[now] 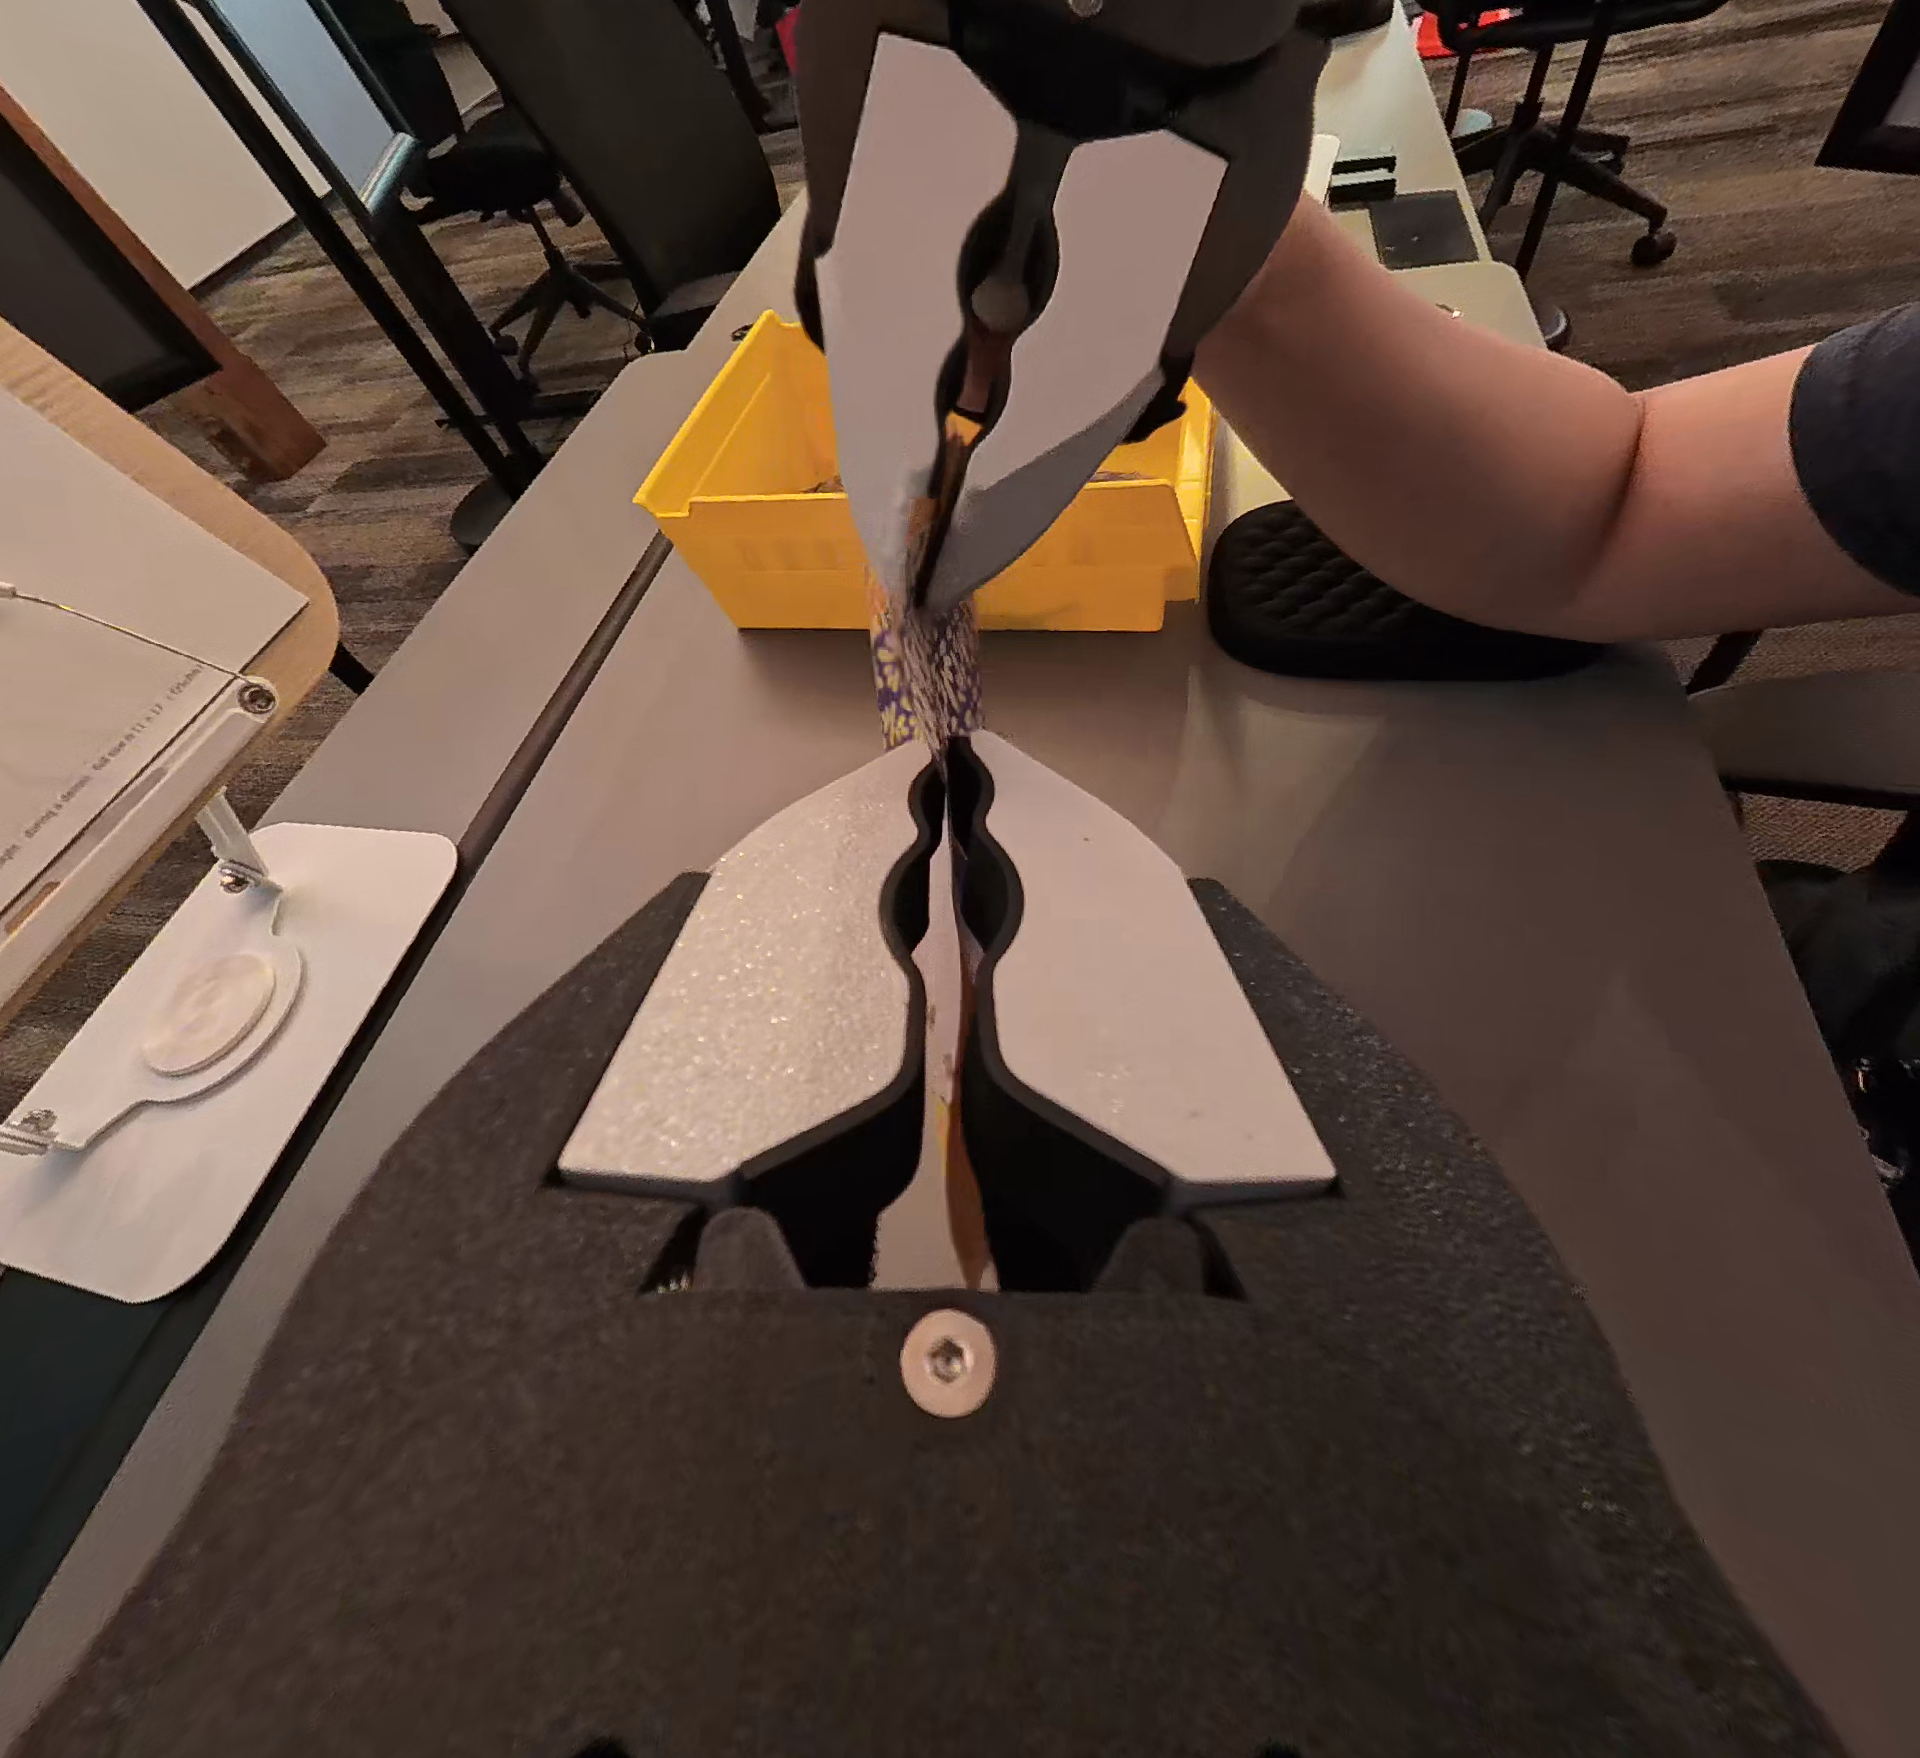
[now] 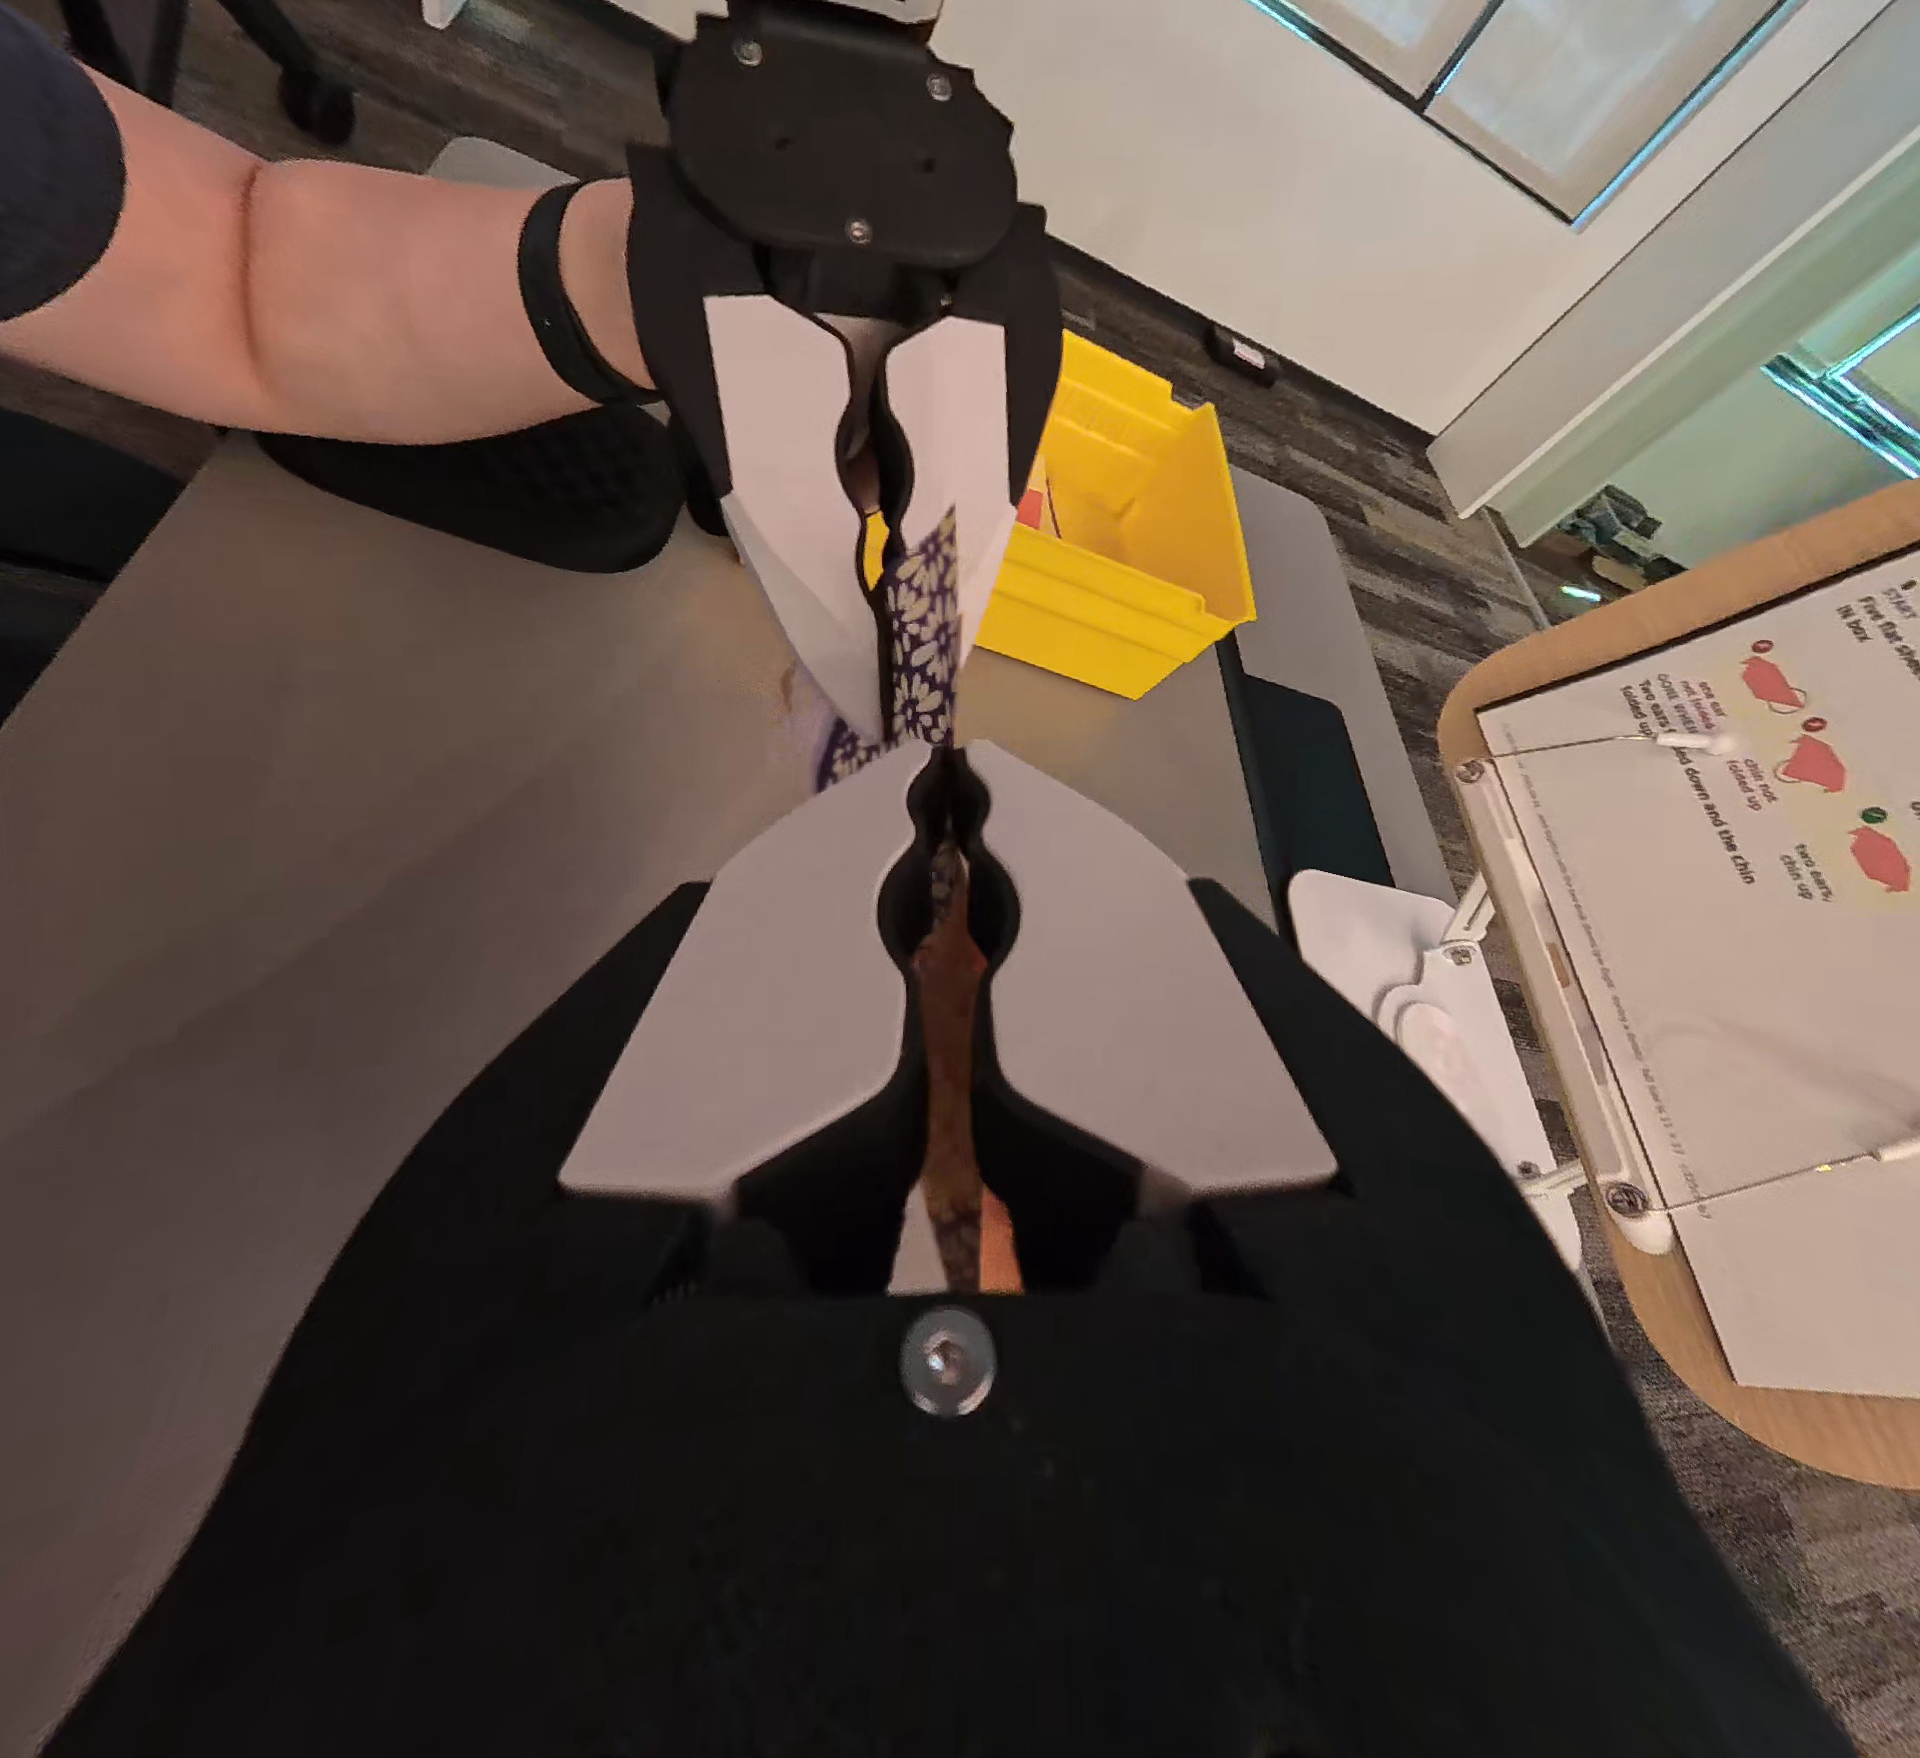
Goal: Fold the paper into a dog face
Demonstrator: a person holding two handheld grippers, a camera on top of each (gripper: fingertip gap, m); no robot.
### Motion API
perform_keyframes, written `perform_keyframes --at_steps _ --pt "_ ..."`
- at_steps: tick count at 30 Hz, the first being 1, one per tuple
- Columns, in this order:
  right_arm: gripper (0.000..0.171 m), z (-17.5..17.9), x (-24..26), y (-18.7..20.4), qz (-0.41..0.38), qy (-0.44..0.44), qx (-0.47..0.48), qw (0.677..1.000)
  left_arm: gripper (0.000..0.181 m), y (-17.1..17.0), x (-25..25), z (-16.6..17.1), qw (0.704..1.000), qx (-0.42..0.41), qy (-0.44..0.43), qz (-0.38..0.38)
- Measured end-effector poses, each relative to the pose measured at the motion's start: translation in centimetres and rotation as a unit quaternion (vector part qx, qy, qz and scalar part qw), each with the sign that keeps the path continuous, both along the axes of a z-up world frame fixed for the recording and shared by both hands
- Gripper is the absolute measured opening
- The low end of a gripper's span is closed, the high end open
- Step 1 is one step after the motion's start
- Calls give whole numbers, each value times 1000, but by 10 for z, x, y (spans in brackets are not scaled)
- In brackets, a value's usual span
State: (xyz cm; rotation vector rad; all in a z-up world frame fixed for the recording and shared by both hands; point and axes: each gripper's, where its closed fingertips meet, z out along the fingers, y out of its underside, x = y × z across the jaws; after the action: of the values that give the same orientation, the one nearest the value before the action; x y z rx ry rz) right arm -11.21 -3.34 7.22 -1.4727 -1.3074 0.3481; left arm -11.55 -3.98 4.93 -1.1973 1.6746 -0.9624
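Note:
The paper point(image 1: 928, 680) is a purple sheet with a white flower pattern, held edge-on in the air above the grey table point(image 1: 1351, 877). My left gripper point(image 1: 949, 752) is shut on one end of it. My right gripper point(image 1: 925, 591) faces it from the far side, shut on the other end. In the right wrist view my right gripper point(image 2: 949, 752) pinches the paper point(image 2: 920, 648), and the left gripper point(image 2: 894, 721) is opposite, nearly tip to tip. Most of the paper is hidden between the jaws.
A yellow bin point(image 1: 790, 503) stands on the table behind the grippers; it also shows in the right wrist view point(image 2: 1122, 586). A black padded rest point(image 1: 1351, 607) lies beside it. An instruction sheet on a stand point(image 2: 1714, 929) is at the table's side. Office chairs stand beyond. My left and right fingertips are right by each other.

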Motion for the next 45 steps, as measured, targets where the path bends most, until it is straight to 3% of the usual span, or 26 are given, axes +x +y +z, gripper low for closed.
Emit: perform_keyframes --at_steps 10,15,19,20,26,29,31,38,45 --pt "1 2 -4 -12 48 43 -45 997 27 -2 -5 -8 1000 4 23 -17" --pt "1 -1 -3 -16 73 44 -50 995 27 -5 -13 5 1000 1 3 -29" --pt "2 -3 -9 -21 97 38 -41 994 14 -11 -14 -1 999 -4 15 -52" --pt "2 -4 -10 -21 97 36 -39 994 1 -13 -14 -3 998 -3 17 -58" --pt "2 4 -8 -15 70 54 -32 996 0 -7 -12 5 999 4 -7 -38" --pt "22 12 -9 -9 31 61 -19 997 0 -7 -14 11 999 5 -19 -36" --pt "25 16 -8 -7 8 53 0 999 0 -7 -15 12 999 6 -19 -35" --pt "11 34 -10 -20 30 98 -4 995 0 -9 -14 7 999 17 -5 -35" --pt "10 24 -9 -20 39 81 -27 996 0 -10 -13 5 999 15 -1 -39"
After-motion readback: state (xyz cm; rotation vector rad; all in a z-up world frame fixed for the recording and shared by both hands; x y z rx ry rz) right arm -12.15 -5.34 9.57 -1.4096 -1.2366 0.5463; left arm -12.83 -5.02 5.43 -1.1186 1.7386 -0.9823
